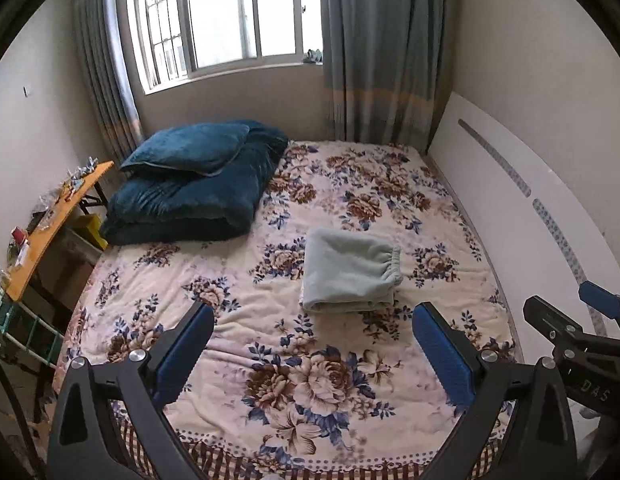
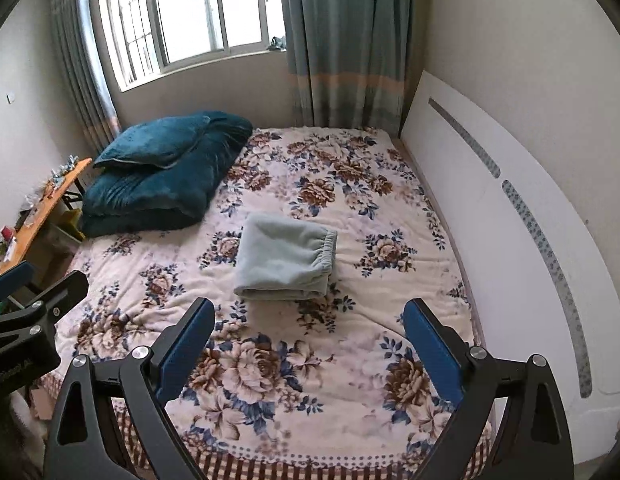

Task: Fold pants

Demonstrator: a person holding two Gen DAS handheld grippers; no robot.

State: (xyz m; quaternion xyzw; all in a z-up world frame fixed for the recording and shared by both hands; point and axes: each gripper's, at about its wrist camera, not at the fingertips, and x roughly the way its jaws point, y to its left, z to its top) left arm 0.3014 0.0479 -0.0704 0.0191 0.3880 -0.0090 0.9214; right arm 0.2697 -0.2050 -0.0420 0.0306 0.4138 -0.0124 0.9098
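Pants (image 1: 350, 270) lie as a compact folded bundle on the bed (image 1: 390, 184), ahead of both grippers and clear of them, waistband end to the right, long axis running left to right. Left gripper (image 1: 314, 340) has fingers spread wide, empty; right gripper (image 2: 310, 336) likewise. Bundle sits ahead-right of the left gripper, ahead-left of the right; neither looks clearly nearer. Fold looks finished.

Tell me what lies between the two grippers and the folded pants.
Nothing visible: only bare floral bedspread separates the open left gripper and open right gripper from the pants.
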